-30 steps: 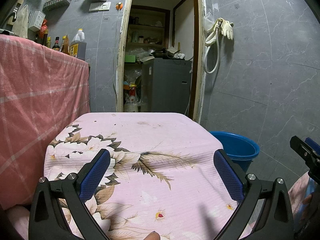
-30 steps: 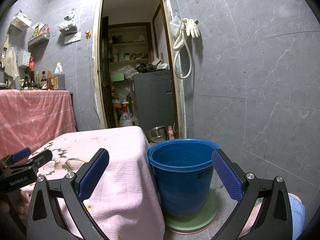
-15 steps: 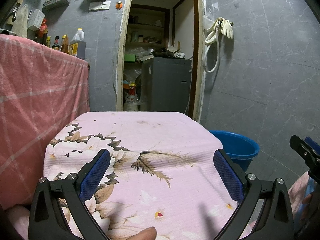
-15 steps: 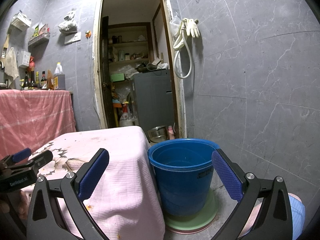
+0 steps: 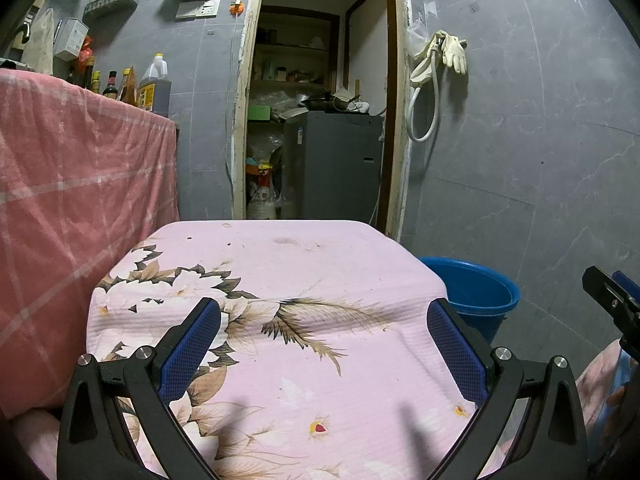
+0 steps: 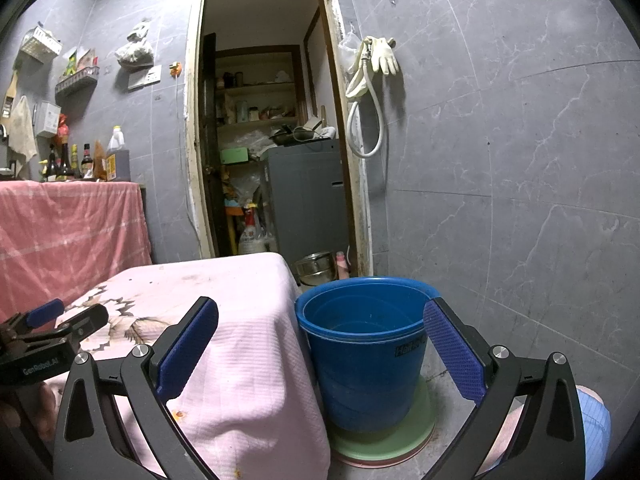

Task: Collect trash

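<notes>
Your left tongs hang over the cloth-covered counter; your right tongs sit to its right, facing the bucket, which stands on a round mat on the floor just beside the counter's right edge. Behind both is the doorway, with a hose hung on the wall to its right.

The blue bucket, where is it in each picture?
Left wrist view: the blue bucket peeks out at the right, behind the pink flowered table.
Right wrist view: the bucket stands in the middle, beside the table.
Shared landmark: the white gloves hanging by the doorway.
</notes>
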Demonstrator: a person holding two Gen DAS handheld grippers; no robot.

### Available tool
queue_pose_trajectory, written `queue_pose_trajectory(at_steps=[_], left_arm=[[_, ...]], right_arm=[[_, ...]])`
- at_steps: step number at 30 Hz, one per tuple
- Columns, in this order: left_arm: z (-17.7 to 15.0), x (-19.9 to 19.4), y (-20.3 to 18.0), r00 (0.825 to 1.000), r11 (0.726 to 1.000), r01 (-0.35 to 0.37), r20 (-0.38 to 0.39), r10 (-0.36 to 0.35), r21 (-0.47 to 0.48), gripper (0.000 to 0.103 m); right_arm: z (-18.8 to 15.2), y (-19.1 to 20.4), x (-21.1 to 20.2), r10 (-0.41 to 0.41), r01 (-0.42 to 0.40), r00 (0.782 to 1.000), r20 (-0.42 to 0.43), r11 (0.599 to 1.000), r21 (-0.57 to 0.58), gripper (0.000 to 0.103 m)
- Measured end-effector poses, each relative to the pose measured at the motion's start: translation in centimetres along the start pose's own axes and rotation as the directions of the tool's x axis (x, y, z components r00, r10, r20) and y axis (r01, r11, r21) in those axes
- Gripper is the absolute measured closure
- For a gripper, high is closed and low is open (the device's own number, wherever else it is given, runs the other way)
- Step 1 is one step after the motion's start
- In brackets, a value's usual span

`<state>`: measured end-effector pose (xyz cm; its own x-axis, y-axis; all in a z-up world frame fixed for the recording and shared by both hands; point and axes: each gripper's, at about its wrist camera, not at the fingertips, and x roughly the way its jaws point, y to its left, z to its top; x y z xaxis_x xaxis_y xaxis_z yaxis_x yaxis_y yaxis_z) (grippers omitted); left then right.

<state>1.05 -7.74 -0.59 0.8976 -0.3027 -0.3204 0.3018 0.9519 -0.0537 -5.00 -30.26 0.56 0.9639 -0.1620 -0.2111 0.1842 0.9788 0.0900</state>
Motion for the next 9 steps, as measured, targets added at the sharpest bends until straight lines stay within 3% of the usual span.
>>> queue_pose_trajectory(at_steps=[9], left_arm=[[0.02,-0.01,0.15,1.0,1.0,0.003,-0.001,-0.003,0.001,0.002]], right_arm=[[-0.05,0.05,0.0,-0.001,0.001,1.0,-0.001,1.0,0.001,0.0]])
